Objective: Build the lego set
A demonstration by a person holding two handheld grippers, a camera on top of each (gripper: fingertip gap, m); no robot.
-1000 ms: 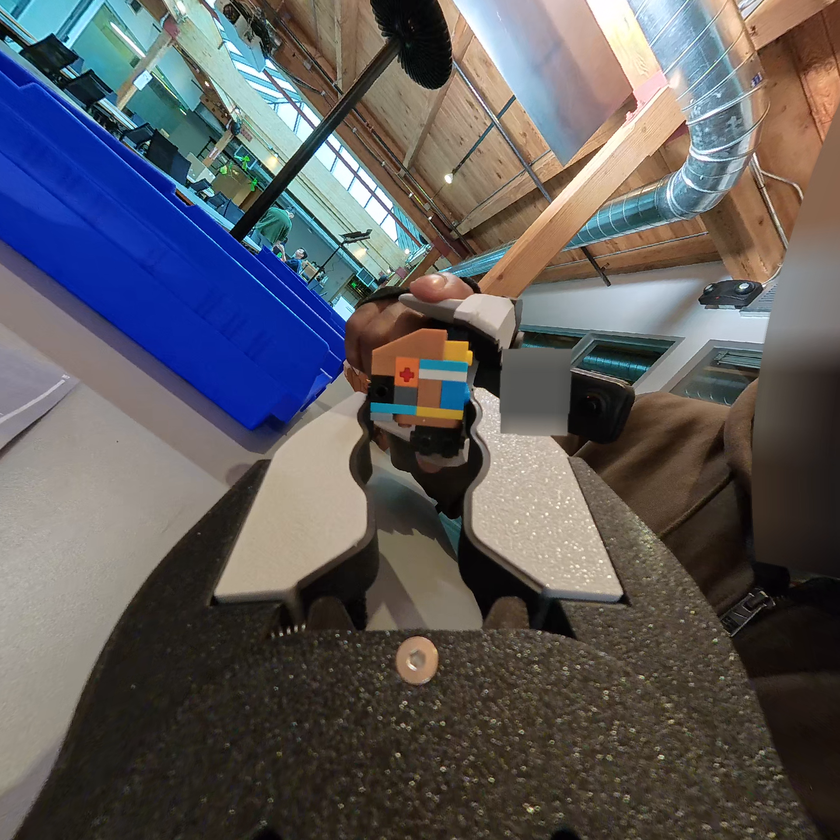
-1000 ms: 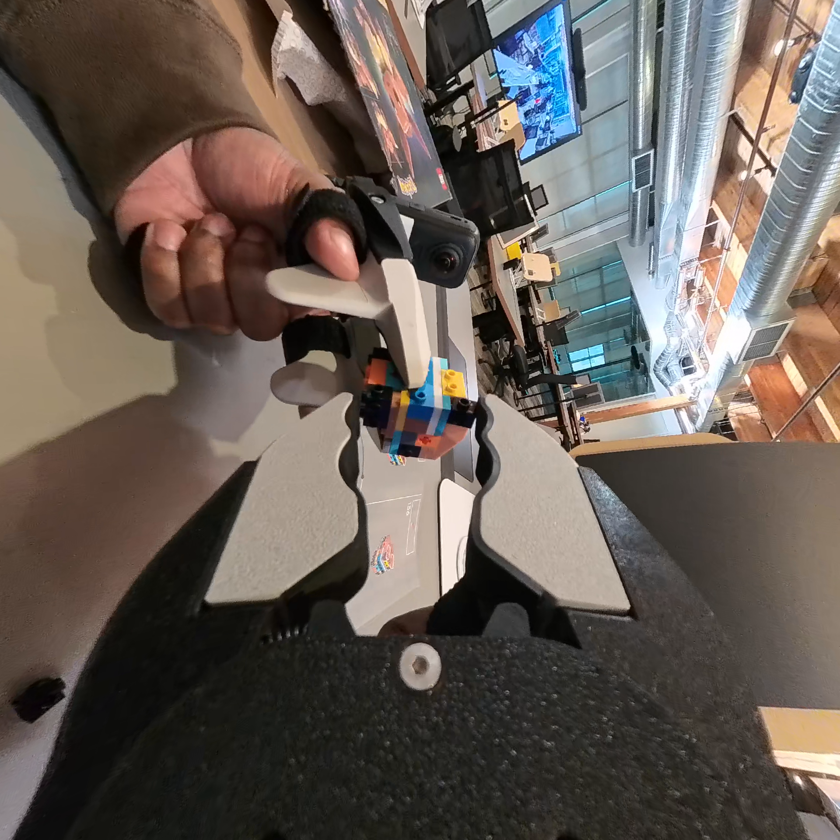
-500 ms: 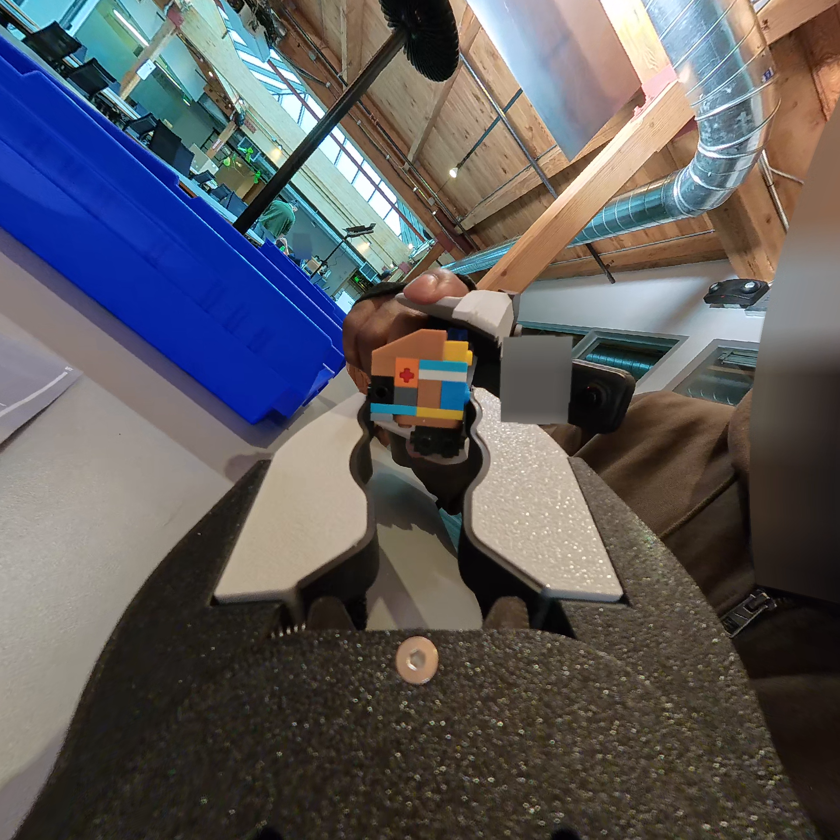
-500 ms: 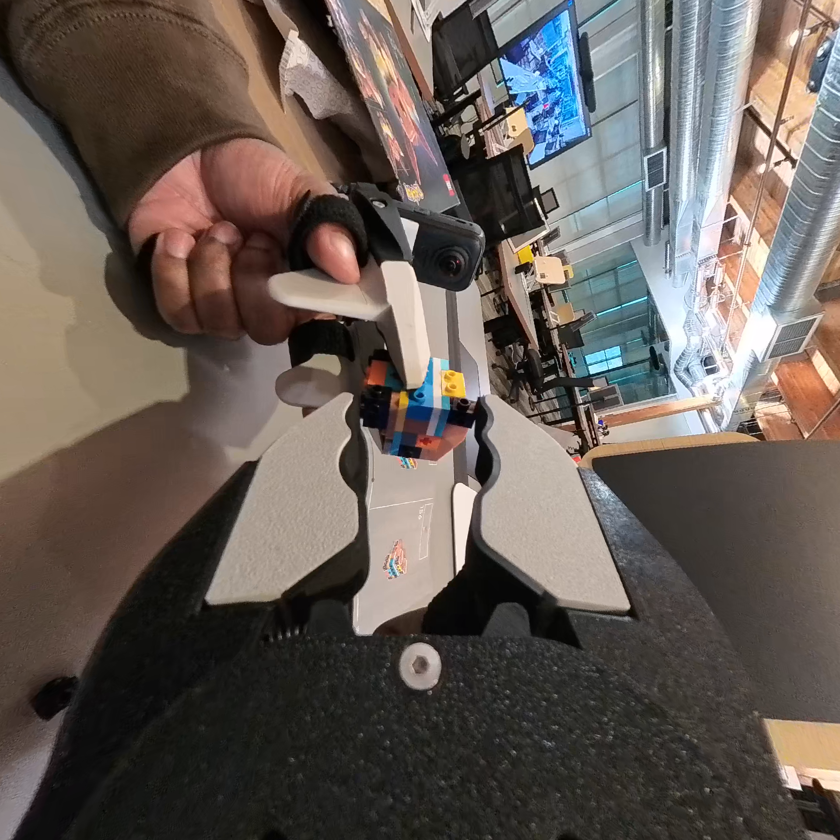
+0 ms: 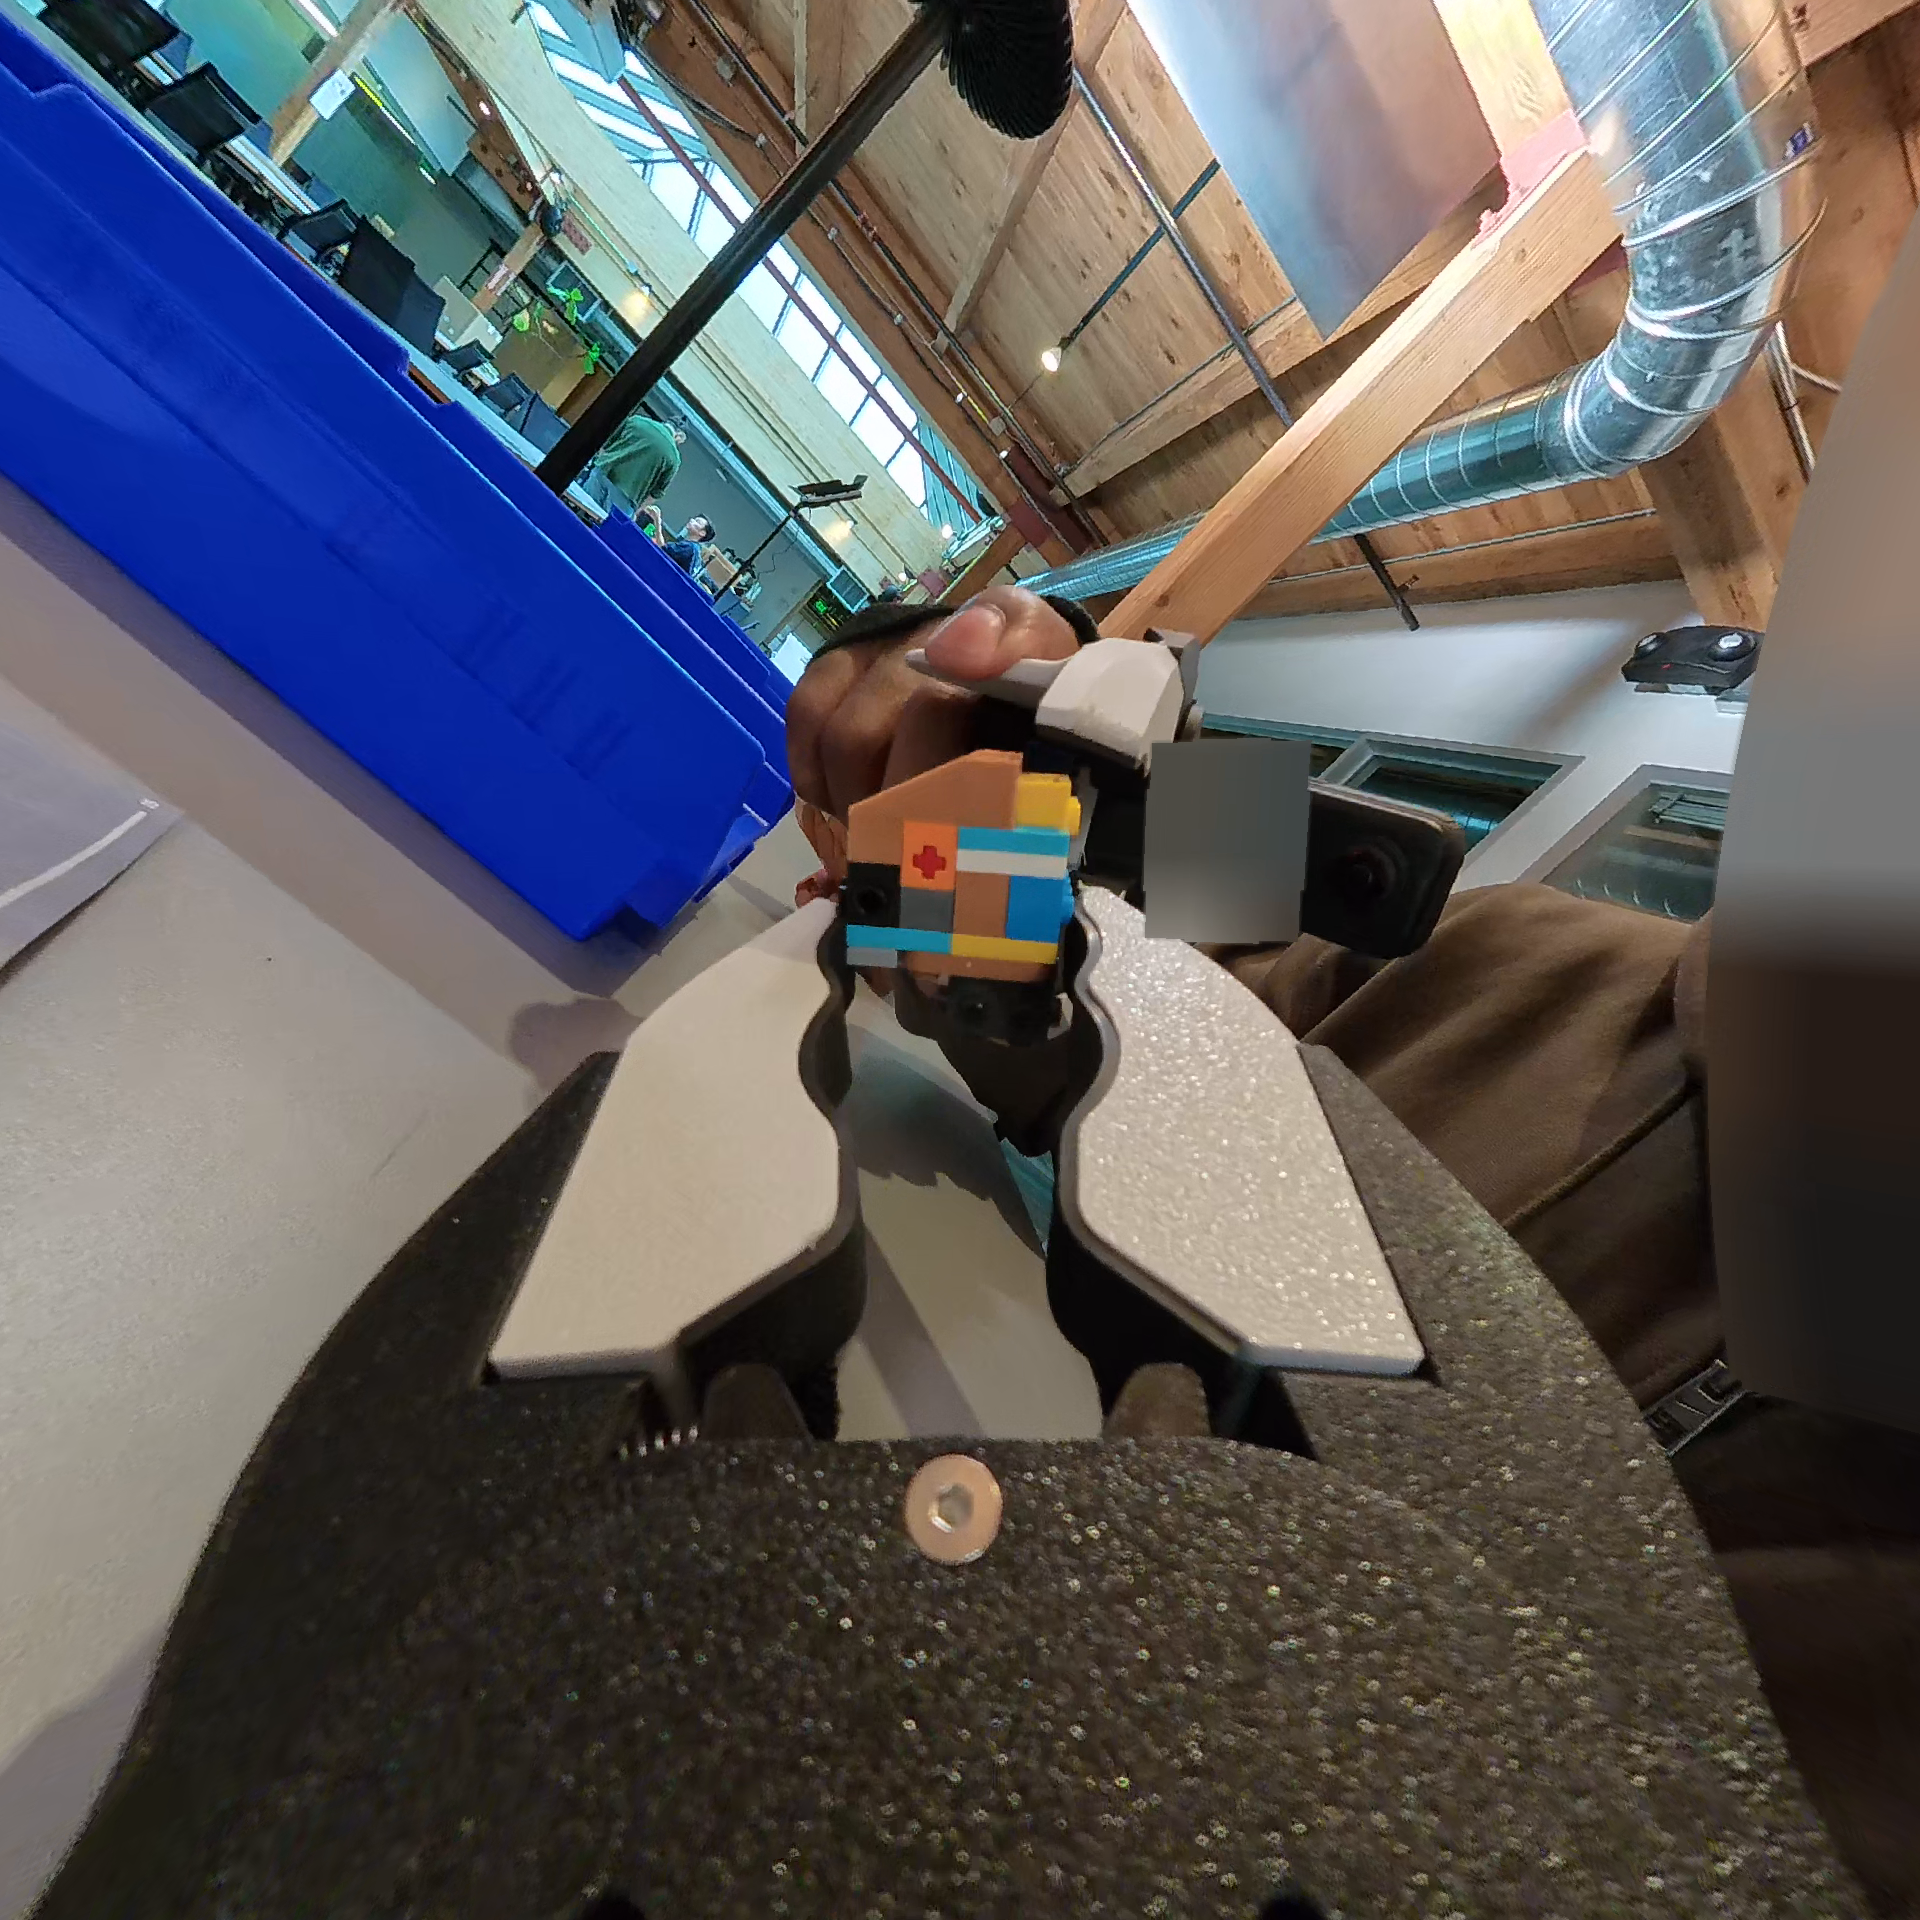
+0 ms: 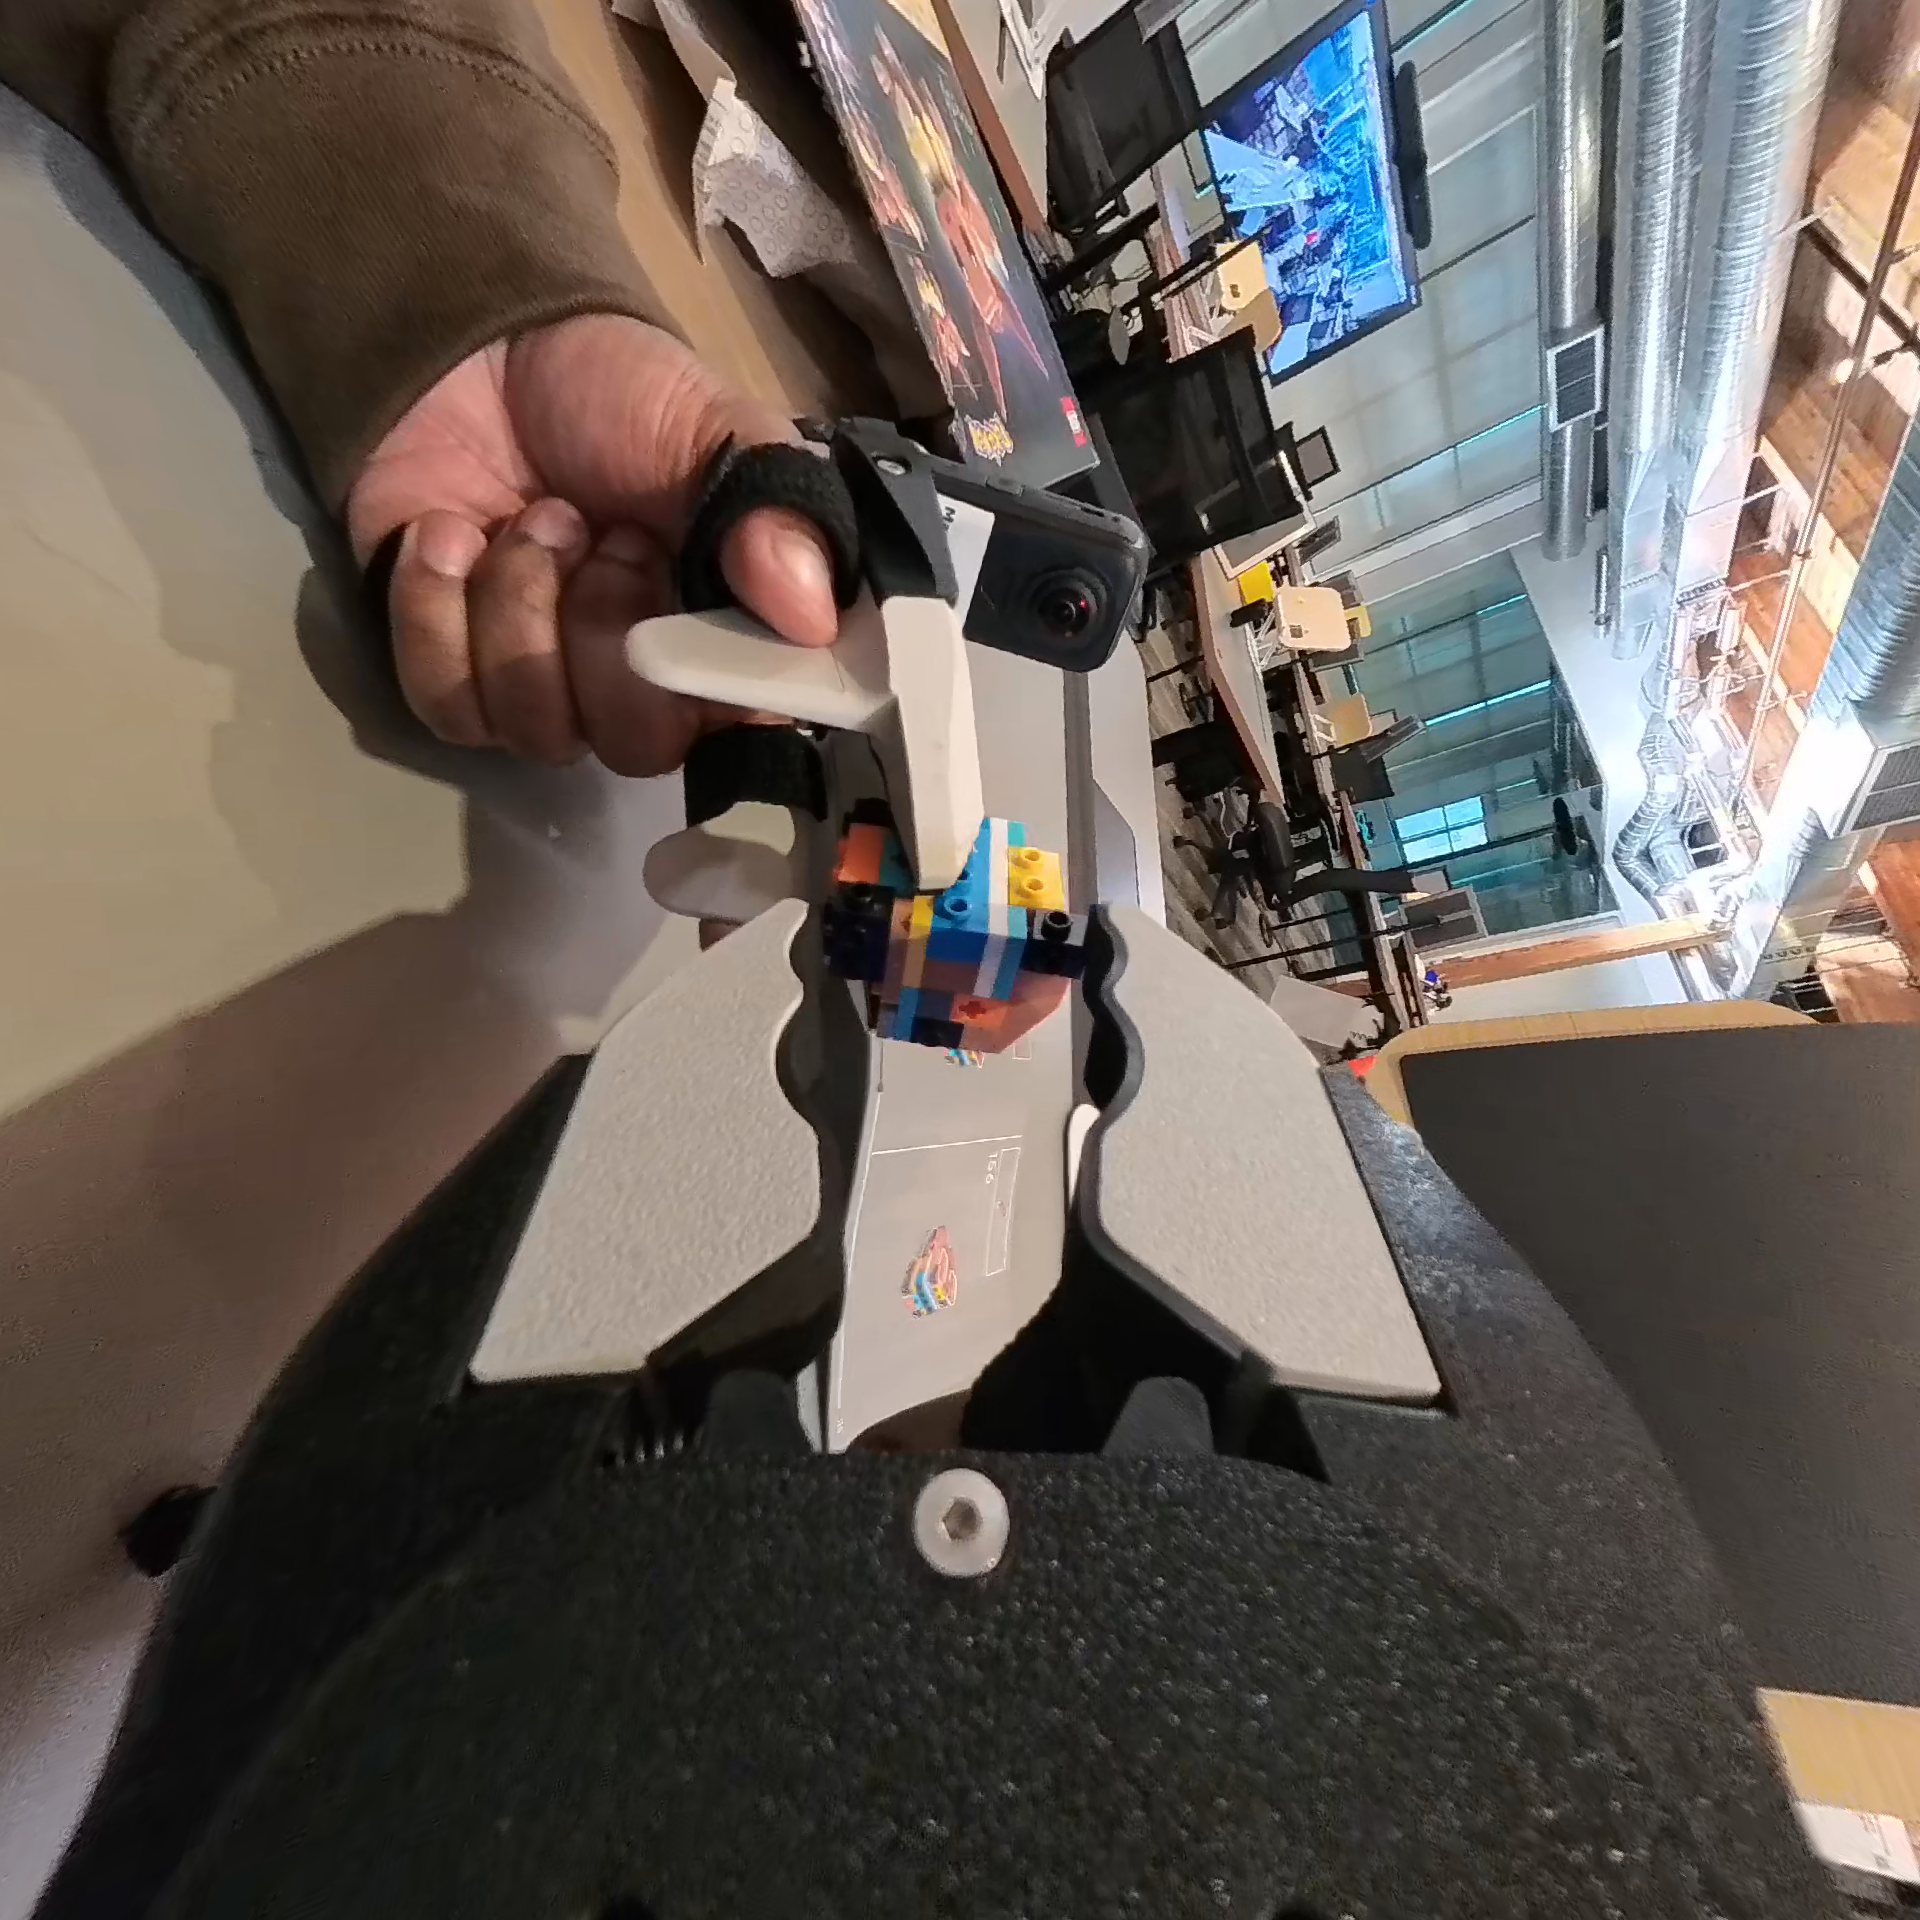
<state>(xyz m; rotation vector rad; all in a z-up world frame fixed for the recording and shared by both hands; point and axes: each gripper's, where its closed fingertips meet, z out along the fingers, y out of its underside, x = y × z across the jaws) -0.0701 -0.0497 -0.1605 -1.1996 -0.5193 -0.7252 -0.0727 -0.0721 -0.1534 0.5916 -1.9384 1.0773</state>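
left wrist view: left gripper [image 5: 956, 930], jaws closed in on the lego model [image 5: 961, 873], a small multicoloured block of tan, blue, yellow, orange and black bricks held clear of the grey tabletop [image 5: 208, 1122]; the jaw tips touch its lower flanks on both sides. behind the model, a hand [image 5: 883, 707] works the other gripper, whose pale finger reaches the model from the far side. blue bins [image 5: 343, 582], stacked along the tabletop at left; contents hidden from this low angle. a corner of a printed sheet [image 5: 62, 862] lies flat at far left. right wrist view: right gripper [image 6: 961, 935], jaws just beside the same lego model [image 6: 951, 945] at either side; whether they press it or only bracket it cannot be told. the left gripper's pale finger [image 6: 935, 769] comes down onto the model's top face, near the yellow studded brick [image 6: 1032, 871]. beneath, an instruction booklet [image 6: 956, 1226] lies open on the tabletop; a dark set box [image 6: 956, 229] stands farther off, contents not visible. step in hand, as judged: mid-assembly, the sub-build passed or steadied between both tools. next move likely calls for one firm hold on the model while the other tool lets go to fetch a brick; risk of the model twisting out if both slacken together.
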